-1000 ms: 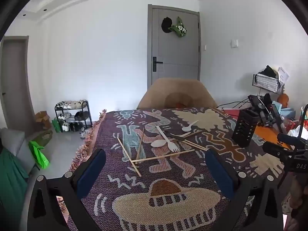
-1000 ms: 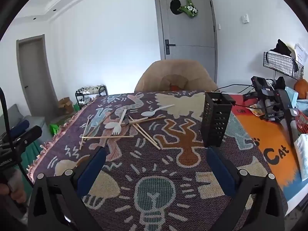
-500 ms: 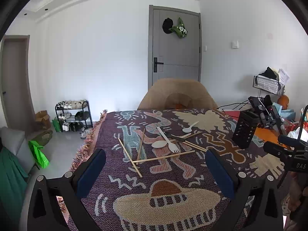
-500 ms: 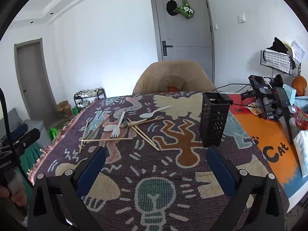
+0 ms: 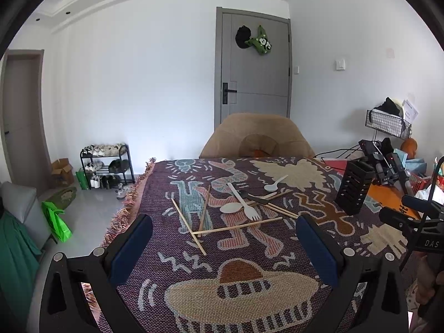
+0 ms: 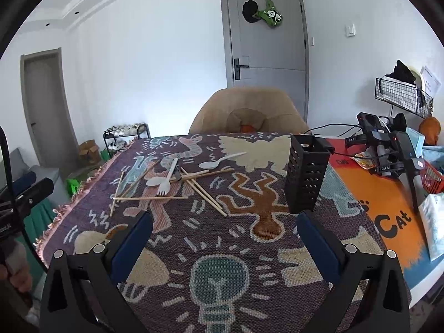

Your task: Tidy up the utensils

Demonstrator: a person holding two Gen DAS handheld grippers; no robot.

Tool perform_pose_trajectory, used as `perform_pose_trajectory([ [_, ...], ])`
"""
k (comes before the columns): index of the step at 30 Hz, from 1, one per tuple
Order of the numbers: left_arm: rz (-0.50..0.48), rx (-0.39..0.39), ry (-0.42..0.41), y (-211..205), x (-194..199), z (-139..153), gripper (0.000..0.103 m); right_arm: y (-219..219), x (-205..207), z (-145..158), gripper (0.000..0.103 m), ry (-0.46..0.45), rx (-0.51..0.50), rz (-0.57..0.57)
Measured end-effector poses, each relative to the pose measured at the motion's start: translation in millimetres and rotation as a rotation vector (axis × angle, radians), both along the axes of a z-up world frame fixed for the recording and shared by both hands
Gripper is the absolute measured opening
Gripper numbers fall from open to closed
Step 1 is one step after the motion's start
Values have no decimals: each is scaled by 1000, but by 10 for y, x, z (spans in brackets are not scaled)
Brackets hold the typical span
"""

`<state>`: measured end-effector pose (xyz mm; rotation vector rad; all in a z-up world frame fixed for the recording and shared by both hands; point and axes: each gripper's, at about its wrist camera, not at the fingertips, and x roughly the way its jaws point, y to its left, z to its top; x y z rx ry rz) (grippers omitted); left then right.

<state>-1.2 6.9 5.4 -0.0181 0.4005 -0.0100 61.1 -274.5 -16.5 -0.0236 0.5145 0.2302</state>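
Loose utensils lie in a heap on the patterned cloth: several wooden chopsticks (image 5: 238,226), a white fork (image 5: 244,204), a white spoon (image 5: 275,183) and a dark-handled utensil (image 5: 254,197). The same heap shows in the right wrist view, with the chopsticks (image 6: 151,198) and the fork (image 6: 166,181). A black perforated utensil holder (image 6: 305,174) stands upright to the right of it, also seen as the holder (image 5: 355,190). My left gripper (image 5: 223,249) is open and empty, short of the heap. My right gripper (image 6: 224,238) is open and empty, just in front of the holder.
A tan chair (image 5: 256,137) stands behind the table. Black gripper gear and cables (image 6: 388,149) sit on an orange mat (image 6: 388,211) at right, below a wire basket (image 6: 402,94). The cloth's fringed edge (image 5: 125,211) falls away at left. A hand (image 6: 16,272) holds the other gripper.
Both views have shifted only slightly; the right gripper has drifted a little left and nearer the holder. Nothing on the table has moved.
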Motion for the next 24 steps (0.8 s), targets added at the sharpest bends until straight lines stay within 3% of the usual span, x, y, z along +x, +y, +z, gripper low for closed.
perform_pose_trajectory([
  [24,-1,6,-11,-37,-41,4,103,-44,-8,26,103,-7,12,-7],
])
